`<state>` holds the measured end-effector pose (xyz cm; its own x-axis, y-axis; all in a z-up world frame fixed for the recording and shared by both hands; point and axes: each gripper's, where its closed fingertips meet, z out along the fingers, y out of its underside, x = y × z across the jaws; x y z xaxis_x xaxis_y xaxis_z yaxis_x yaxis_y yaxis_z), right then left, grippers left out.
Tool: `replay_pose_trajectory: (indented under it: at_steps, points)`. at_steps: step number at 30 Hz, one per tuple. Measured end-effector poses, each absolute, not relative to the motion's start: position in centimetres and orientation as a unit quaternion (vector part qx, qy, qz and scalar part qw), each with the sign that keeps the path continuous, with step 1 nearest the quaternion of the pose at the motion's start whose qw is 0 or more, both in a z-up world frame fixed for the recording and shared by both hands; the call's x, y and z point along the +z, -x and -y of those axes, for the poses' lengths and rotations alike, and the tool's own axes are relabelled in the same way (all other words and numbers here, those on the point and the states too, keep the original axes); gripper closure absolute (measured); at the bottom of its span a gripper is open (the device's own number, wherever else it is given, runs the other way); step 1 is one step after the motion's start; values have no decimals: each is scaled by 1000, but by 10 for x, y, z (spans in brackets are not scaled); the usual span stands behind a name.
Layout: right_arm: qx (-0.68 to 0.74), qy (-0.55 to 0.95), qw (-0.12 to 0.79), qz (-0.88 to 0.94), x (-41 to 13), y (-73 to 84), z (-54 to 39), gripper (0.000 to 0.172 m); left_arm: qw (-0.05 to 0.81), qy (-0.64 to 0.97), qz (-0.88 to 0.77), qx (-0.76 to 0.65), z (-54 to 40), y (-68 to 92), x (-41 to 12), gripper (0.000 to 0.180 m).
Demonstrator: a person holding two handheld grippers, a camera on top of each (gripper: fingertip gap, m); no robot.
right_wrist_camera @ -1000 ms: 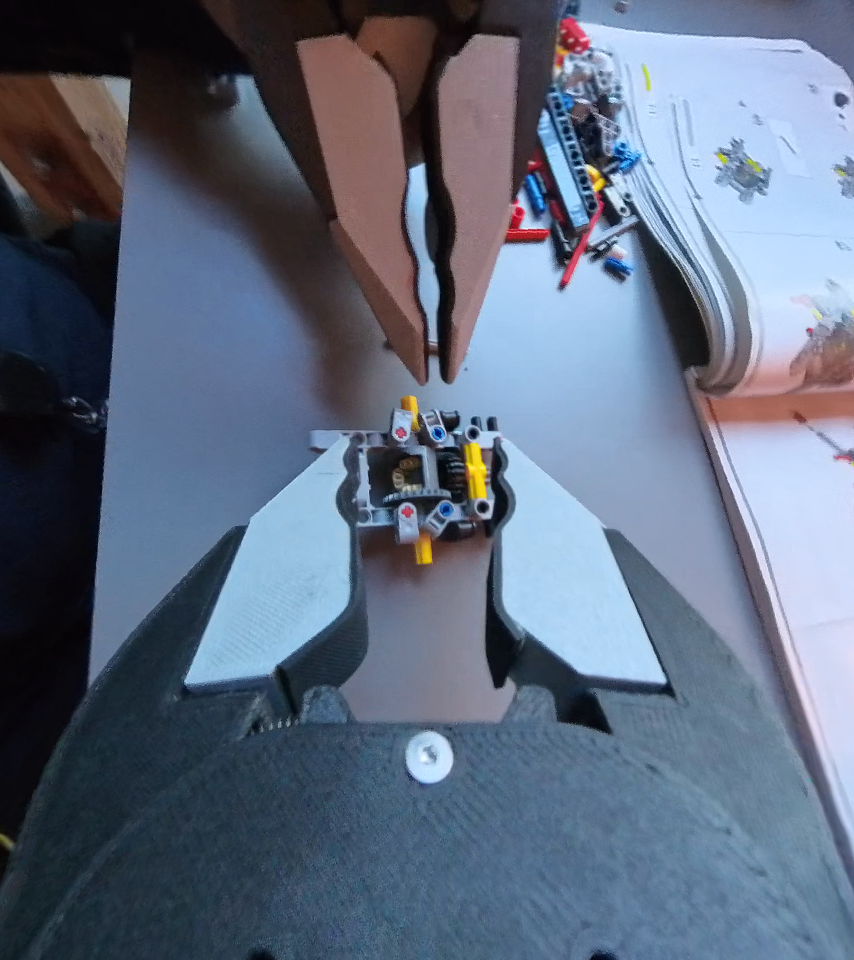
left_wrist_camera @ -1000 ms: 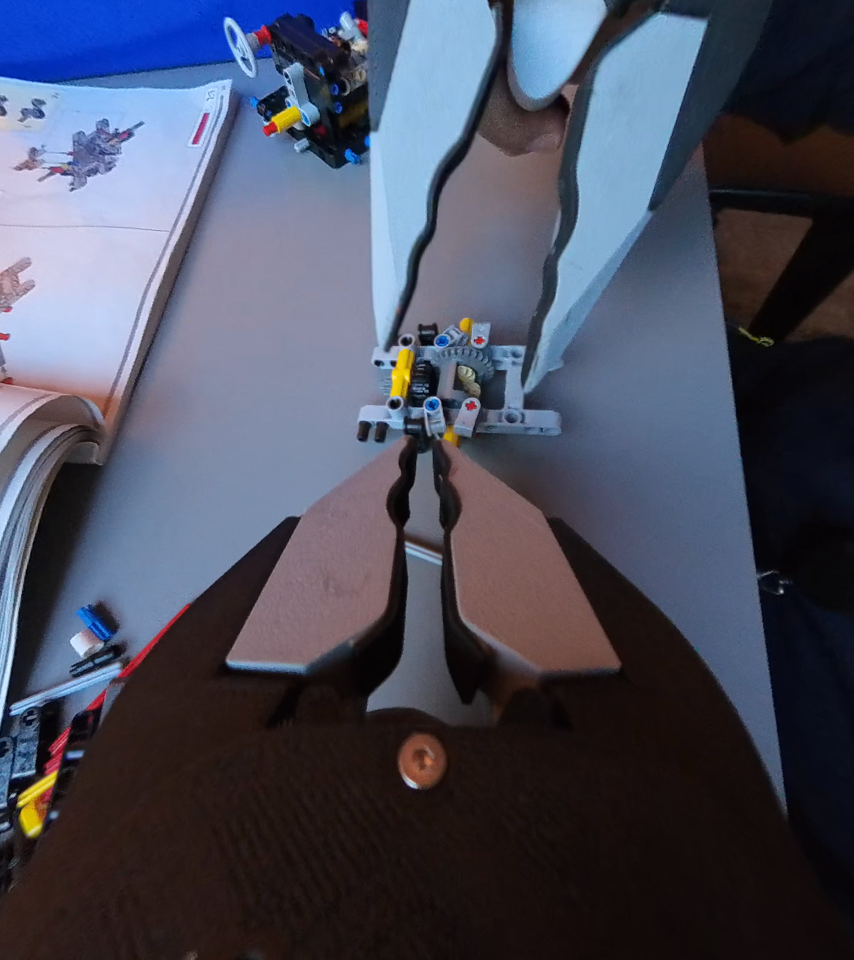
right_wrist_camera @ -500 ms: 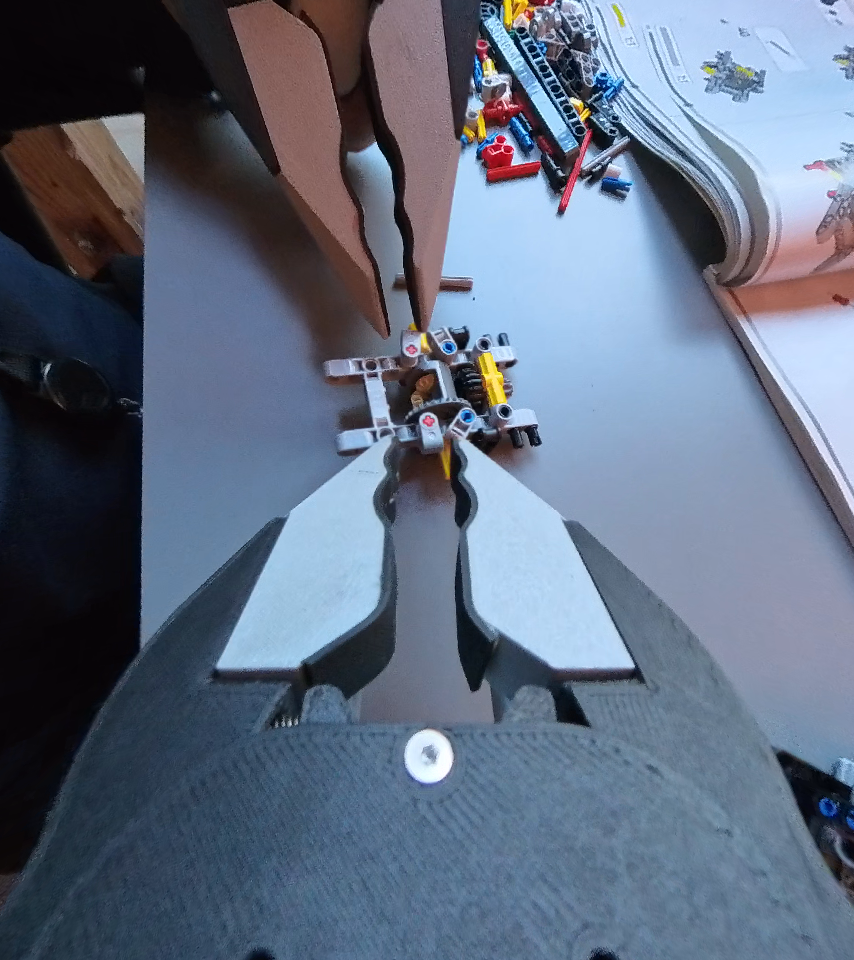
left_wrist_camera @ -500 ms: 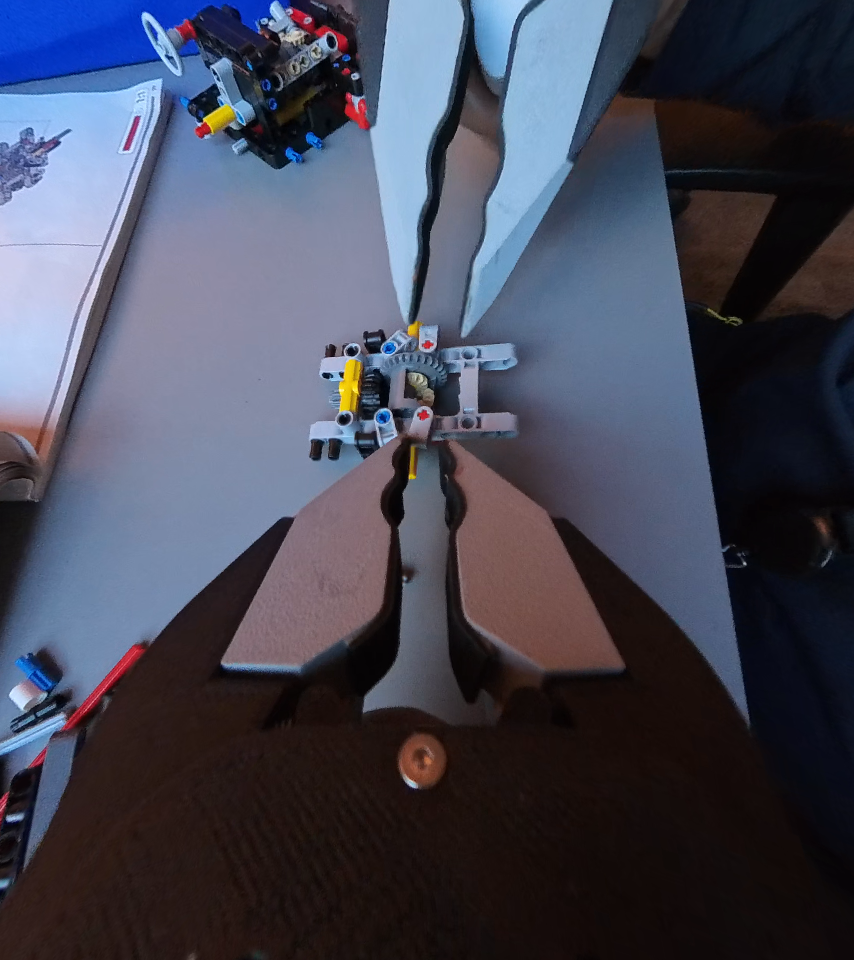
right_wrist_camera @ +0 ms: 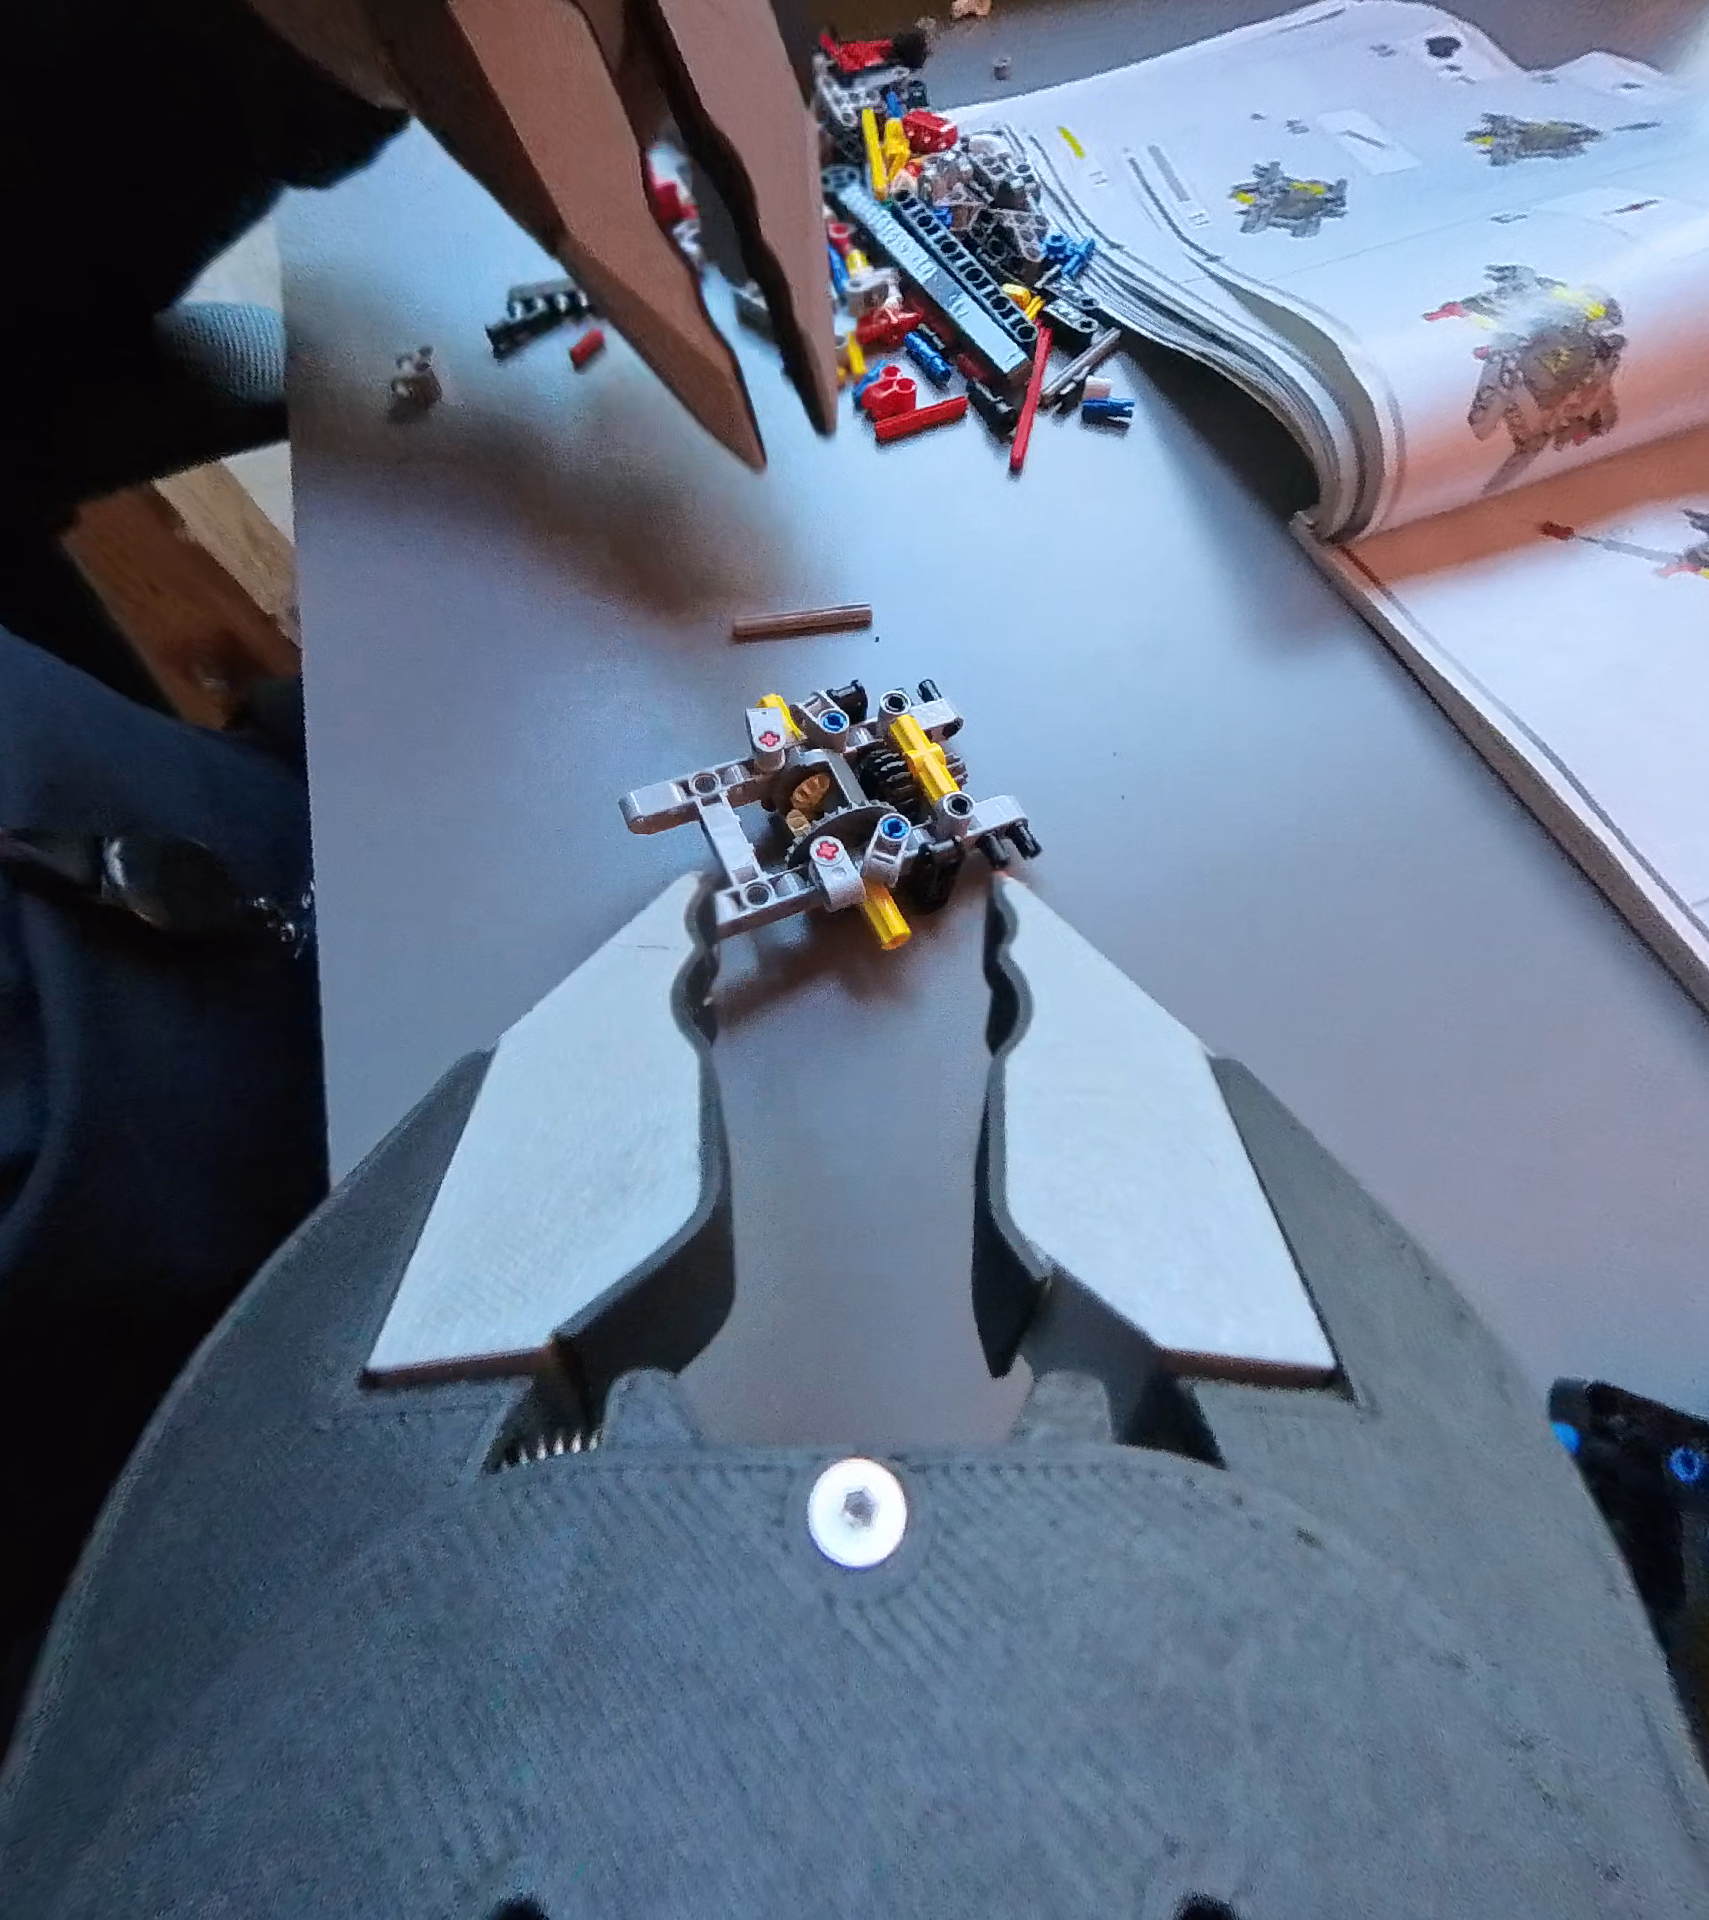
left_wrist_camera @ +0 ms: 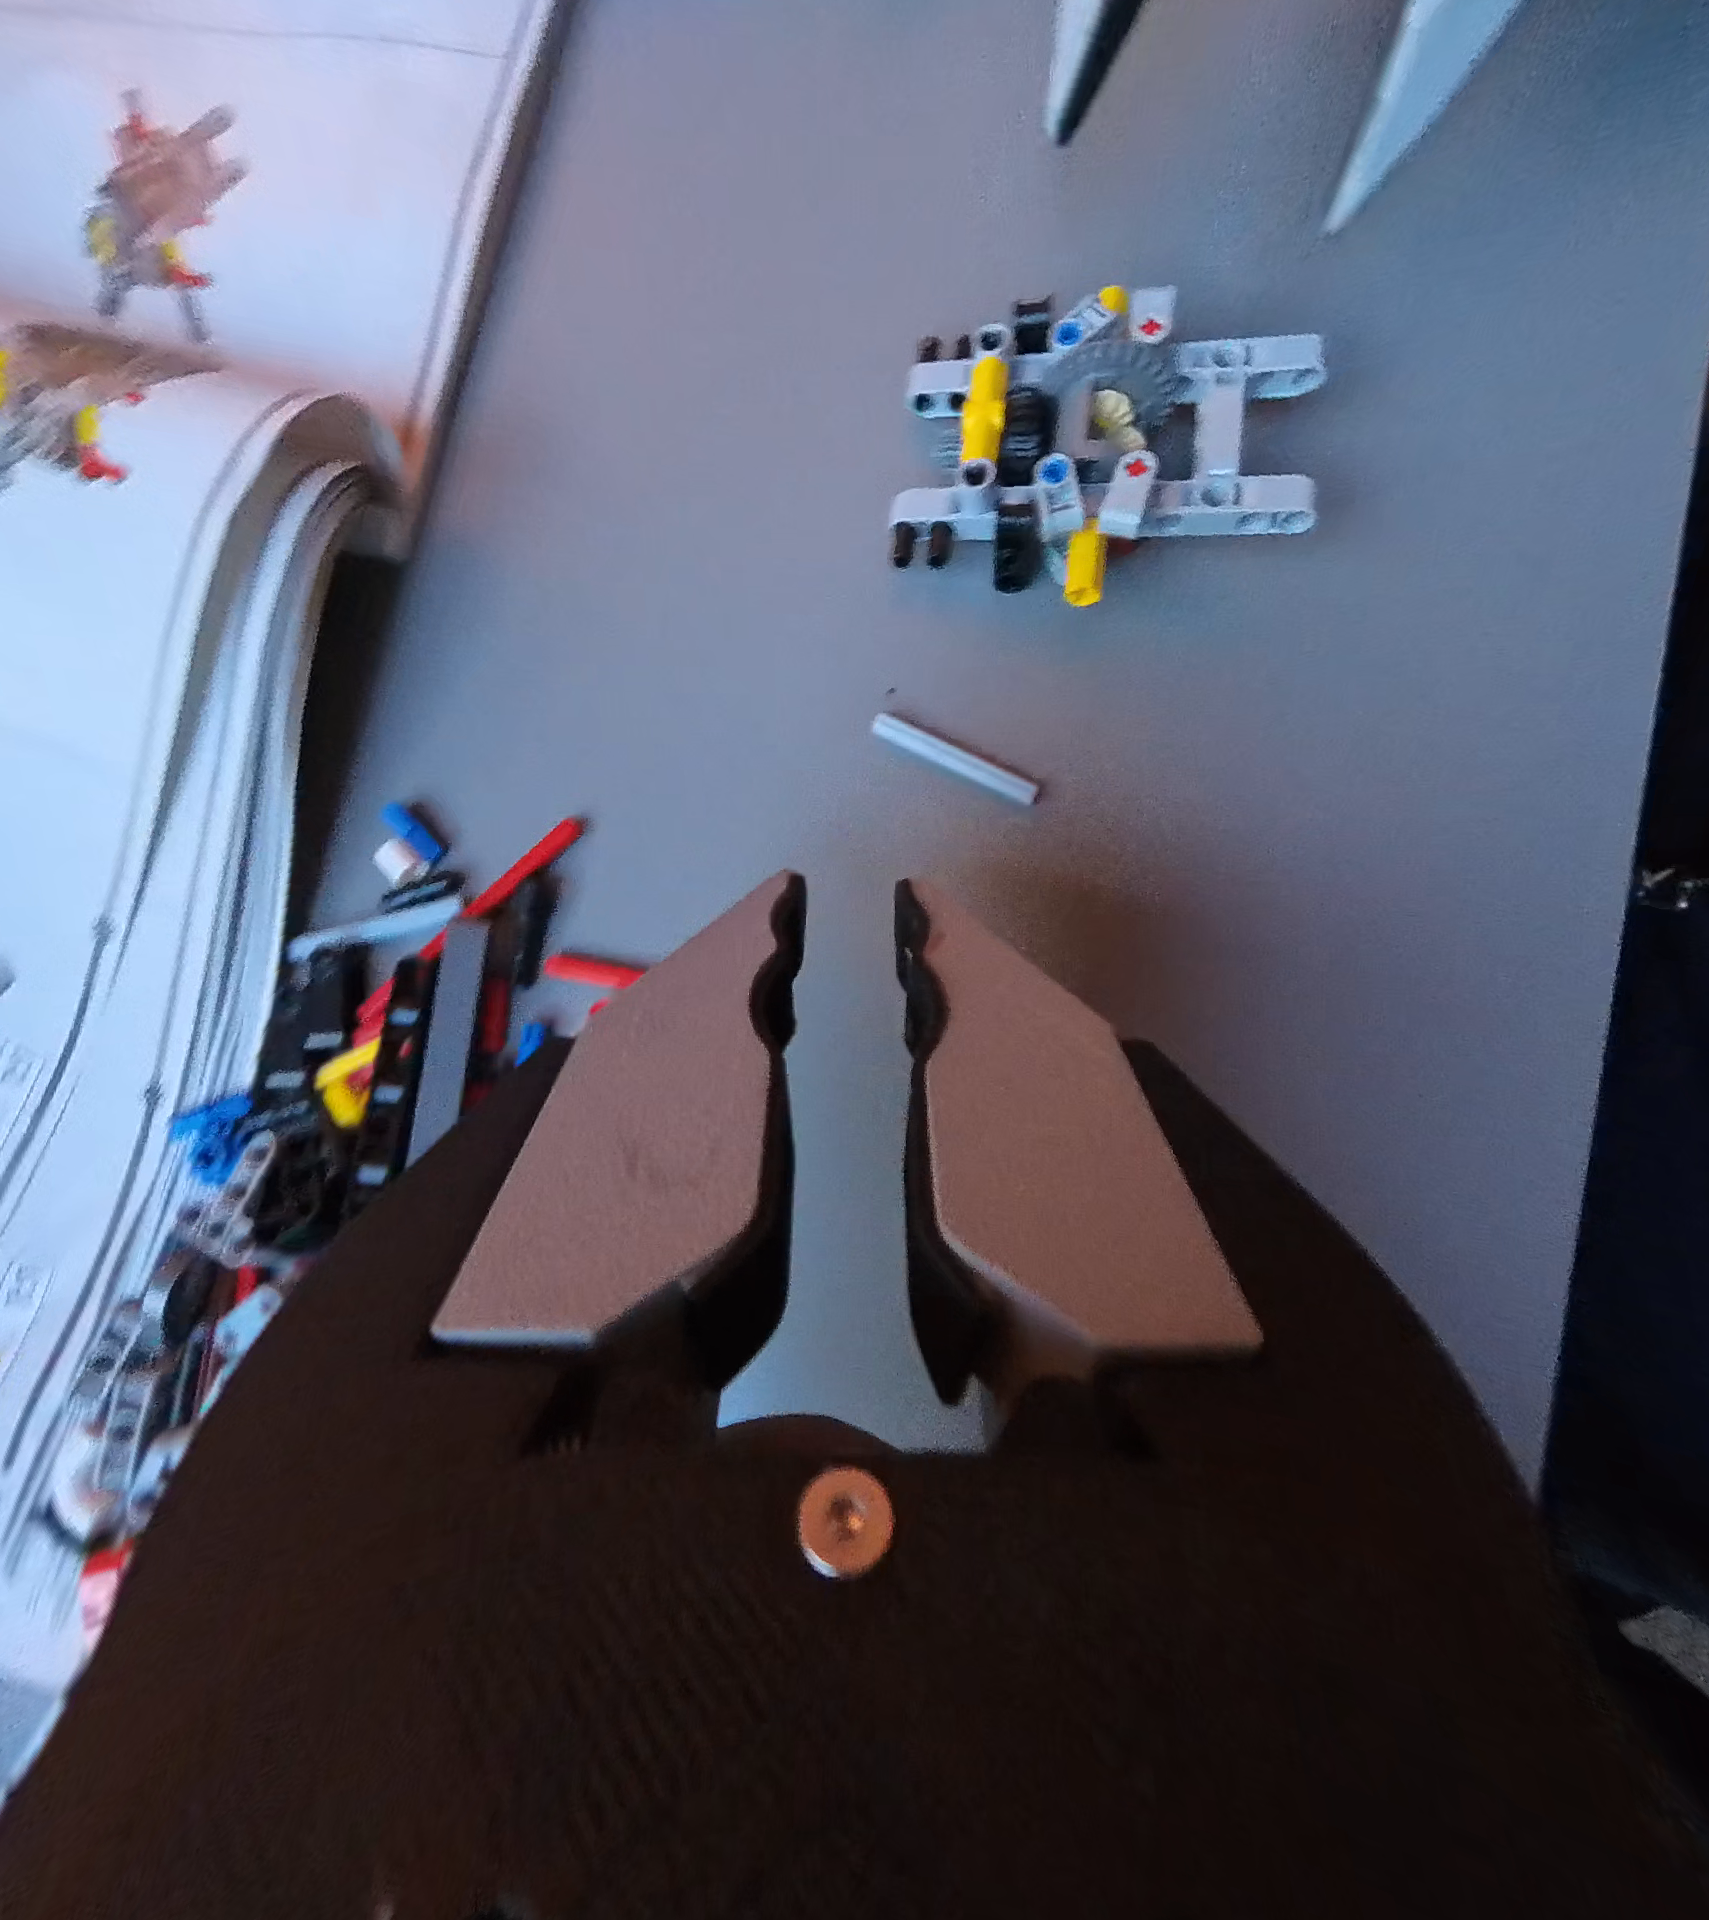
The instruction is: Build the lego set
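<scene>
small grey gear frame (right_wrist_camera: pixel 819 821) flat on grey table (right_wrist_camera: pixel 1245 831), long axis crosswise, yellow pin toward right gripper (right_wrist_camera: pixel 845 894), jaws wide apart, bare, left gripper (left_wrist_camera: pixel 848 894) slightly parted, bare, grey rod (left_wrist_camera: pixel 954 761) just ahead

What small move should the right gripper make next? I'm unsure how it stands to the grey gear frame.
Probably ease forward: the right gripper is open, and the grey gear frame with yellow axles lies just beyond its fingertips, flat on the grey table.

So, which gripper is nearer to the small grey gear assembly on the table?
Right. The right gripper is open, its fingertips just before the gear assembly. The left gripper is empty, farther back beyond the grey axle.
</scene>
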<state>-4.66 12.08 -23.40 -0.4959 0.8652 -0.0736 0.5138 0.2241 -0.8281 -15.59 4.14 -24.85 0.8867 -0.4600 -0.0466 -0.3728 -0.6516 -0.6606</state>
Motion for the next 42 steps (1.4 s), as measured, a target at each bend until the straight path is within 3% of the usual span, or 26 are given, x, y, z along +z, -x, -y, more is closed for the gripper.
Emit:
replay_pose_trajectory:
  at_steps: [10,12,14,16,23,25,29,34,42]
  points:
    - [370,576,214,697,-260,66,-103,102,318,924,-148,-154,-54,111,-266,155]
    - [336,582,215,708,-269,63,-110,96,314,928,-145,-141,-58,113,-270,164]
    - [327,578,210,717,-269,57,-119,98,312,931,-158,-103,-60,120,-272,179]
    - [311,577,216,724,-267,52,-135,108,312,930,-166,-99,-61,119,-272,179]
    - [325,530,247,744,-248,41,-134,117,311,925,-193,-101,-56,119,-271,178]
    - [332,510,248,754,-245,39,-124,119,314,921,-203,-108,-52,118,-268,166]
    - [330,486,253,769,-247,45,-110,123,318,916,-210,-127,-55,111,-266,162]
    - [332,462,248,784,-247,60,-92,124,312,918,-208,-132,-63,108,-272,179]
    - [327,451,233,797,-260,72,-84,141,328,900,-258,-124,-49,110,-272,179]
